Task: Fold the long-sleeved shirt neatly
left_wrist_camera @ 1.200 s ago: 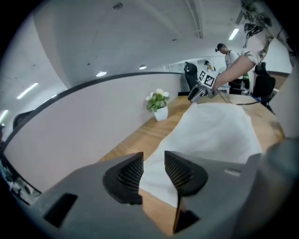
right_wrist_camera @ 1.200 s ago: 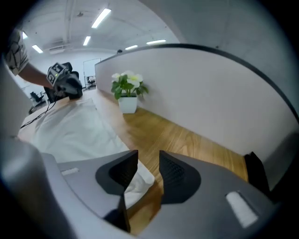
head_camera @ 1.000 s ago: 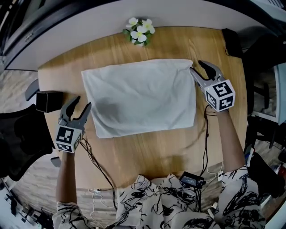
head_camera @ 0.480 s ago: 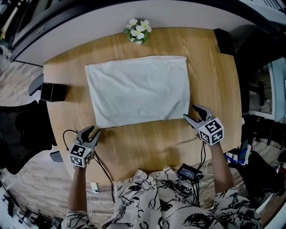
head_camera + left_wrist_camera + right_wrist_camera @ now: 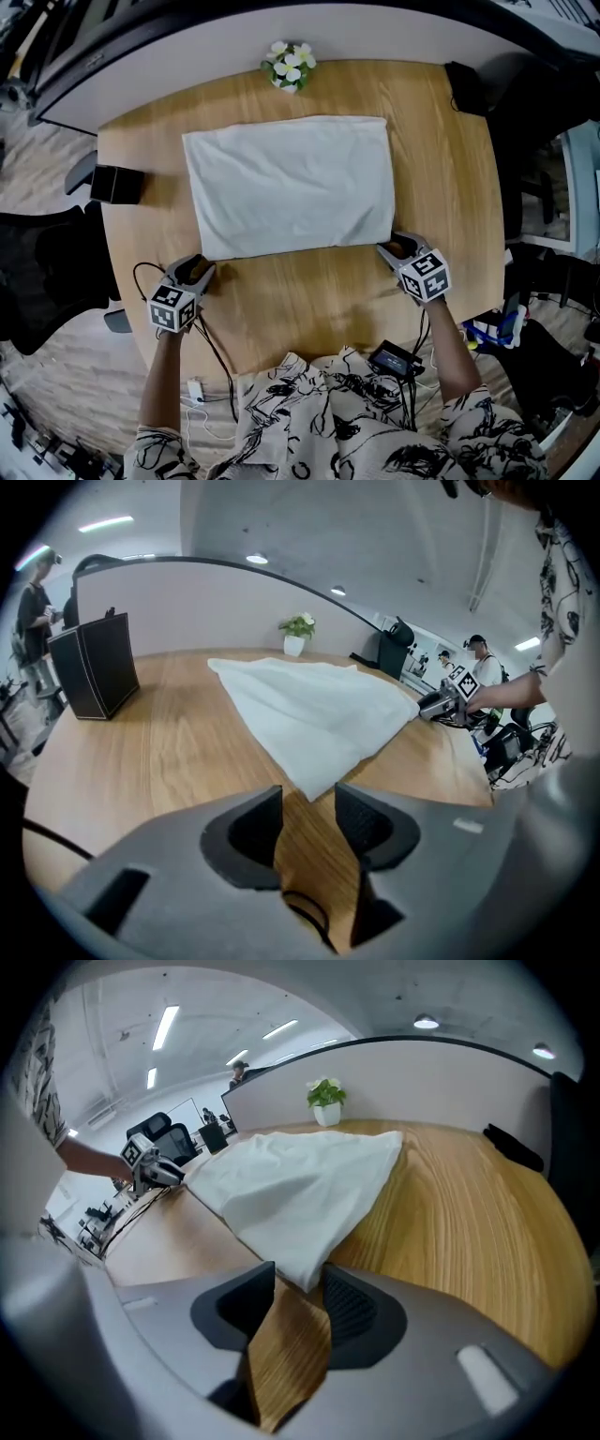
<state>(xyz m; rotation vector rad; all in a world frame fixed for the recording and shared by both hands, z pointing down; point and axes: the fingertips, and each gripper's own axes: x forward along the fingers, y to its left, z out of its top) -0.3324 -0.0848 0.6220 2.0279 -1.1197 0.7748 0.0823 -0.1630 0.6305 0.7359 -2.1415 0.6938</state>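
The round wooden surface (image 5: 450,169) carries the long-sleeved shirt (image 5: 291,183), which lies in the middle as a flat white rectangle, one long edge toward the person. A gripper sits at each near corner, I'd guess so that edge can be lifted evenly for another fold. The left gripper (image 5: 200,270) has jaws just opening; they stand apart, the corner's tip barely between them, unpinched. The right gripper (image 5: 386,249) has jaws just closing, but a gap remains around its corner.
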